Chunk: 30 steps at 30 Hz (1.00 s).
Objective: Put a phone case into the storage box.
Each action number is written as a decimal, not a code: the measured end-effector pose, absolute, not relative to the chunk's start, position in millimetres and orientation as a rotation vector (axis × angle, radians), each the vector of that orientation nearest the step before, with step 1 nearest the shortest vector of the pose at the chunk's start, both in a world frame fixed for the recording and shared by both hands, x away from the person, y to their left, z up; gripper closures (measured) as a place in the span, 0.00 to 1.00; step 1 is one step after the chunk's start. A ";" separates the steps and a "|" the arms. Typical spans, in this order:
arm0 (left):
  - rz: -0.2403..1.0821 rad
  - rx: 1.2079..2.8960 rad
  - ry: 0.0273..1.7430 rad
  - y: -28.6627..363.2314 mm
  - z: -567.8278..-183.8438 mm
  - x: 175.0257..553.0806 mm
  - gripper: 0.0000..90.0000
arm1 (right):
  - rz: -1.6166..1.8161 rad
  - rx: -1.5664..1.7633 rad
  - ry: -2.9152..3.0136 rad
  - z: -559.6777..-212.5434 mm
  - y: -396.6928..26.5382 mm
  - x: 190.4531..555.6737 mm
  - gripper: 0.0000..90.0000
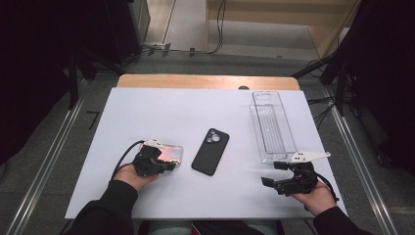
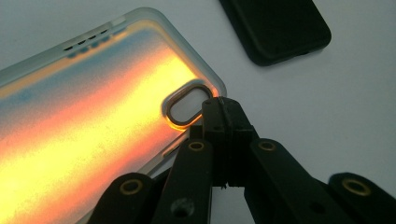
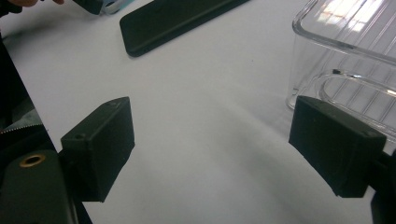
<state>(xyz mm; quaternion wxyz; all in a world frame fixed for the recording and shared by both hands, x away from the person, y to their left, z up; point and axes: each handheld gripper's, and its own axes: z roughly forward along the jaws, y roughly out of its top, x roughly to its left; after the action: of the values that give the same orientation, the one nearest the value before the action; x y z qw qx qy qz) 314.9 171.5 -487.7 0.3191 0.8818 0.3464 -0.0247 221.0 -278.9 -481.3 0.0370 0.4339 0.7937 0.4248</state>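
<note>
A clear phone case with an orange and yellow sheen (image 1: 169,152) (image 2: 93,121) lies flat at the front left of the white tabletop (image 1: 161,112). My left gripper (image 1: 172,165) (image 2: 223,109) is shut, its joined tips touching the case's corner beside the oval camera cutout; whether the rim is pinched I cannot tell. A black phone case (image 1: 210,152) (image 2: 280,28) (image 3: 173,21) lies flat in the middle, apart from both grippers. My right gripper (image 1: 273,174) (image 3: 210,149) hovers open at the front right, with bare table between its pads (image 3: 100,147).
A long clear plastic tray (image 1: 271,127) (image 3: 350,51) stands at the right, running from near my right gripper to the far edge. The table's wooden far edge (image 1: 205,81) shows behind the white surface. Cables and floor rails lie beyond the table.
</note>
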 end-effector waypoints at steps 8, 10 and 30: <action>-0.037 2.308 0.926 167.0 -488.0 327.4 1.00 | 1.305 1.333 2.436 -481.2 -279.2 221.0 0.14; -0.035 2.301 0.932 166.4 -488.5 330.7 1.00 | 1.306 1.332 2.435 -481.3 -279.5 221.1 0.14; -0.054 2.234 1.020 168.8 -491.1 357.4 0.94 | 1.312 1.334 2.436 -481.4 -279.3 221.5 0.14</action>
<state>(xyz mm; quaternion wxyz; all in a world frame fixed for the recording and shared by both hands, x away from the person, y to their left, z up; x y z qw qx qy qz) 357.4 168.8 -491.1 0.3358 0.8567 0.3910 -0.0207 221.5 -279.3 -481.4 0.0348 0.4340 0.7926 0.4269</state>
